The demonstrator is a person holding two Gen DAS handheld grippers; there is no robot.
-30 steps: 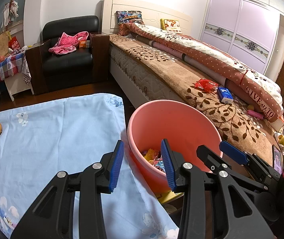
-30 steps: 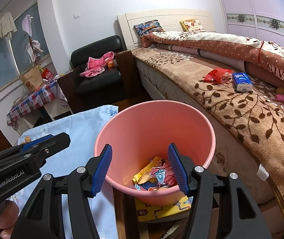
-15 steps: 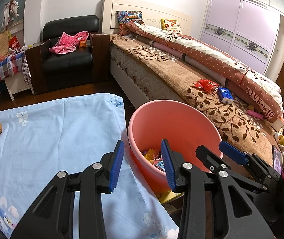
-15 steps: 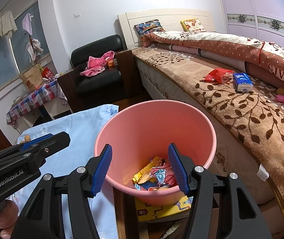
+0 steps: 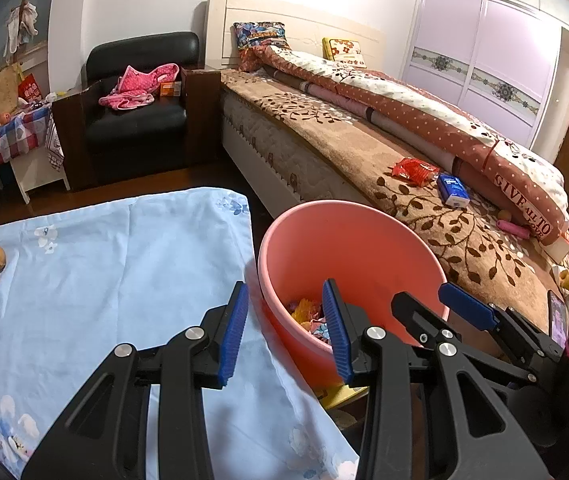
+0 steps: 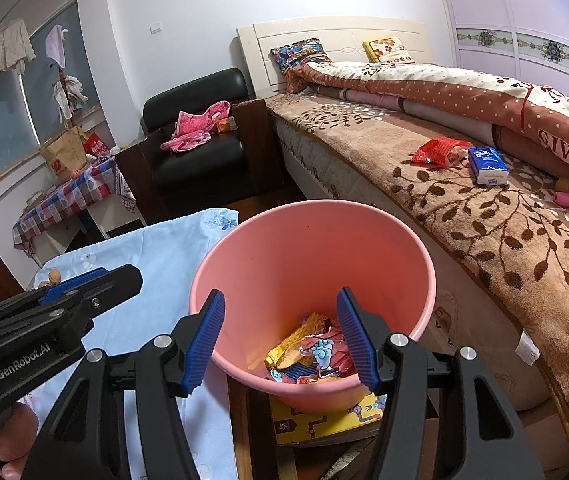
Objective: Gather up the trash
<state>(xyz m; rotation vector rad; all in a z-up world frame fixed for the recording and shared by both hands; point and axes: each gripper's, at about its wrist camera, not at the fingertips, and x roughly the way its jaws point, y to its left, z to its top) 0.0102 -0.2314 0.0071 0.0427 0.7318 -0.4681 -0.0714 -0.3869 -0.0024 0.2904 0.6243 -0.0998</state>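
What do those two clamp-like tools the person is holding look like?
Both are matte black plastic tongs with open triangular cut-outs and silver screws at the joints. The left gripper and the right gripper each end in two fingers faced with ribbed blue pads. White lettering, "GenRobot.AI", runs along the left one's side in the right view. A pink cable shows beside the right gripper.

bedroom, white walls | black armchair [image 5: 136, 120] far ahead-left of the gripper | bed [image 5: 324, 148] with brown leafy blanket ahead-right | lilac wardrobe [image 5: 480, 52] behind it | dark wood floor [image 5: 124, 192] | checkered table [image 5: 0, 140] far left
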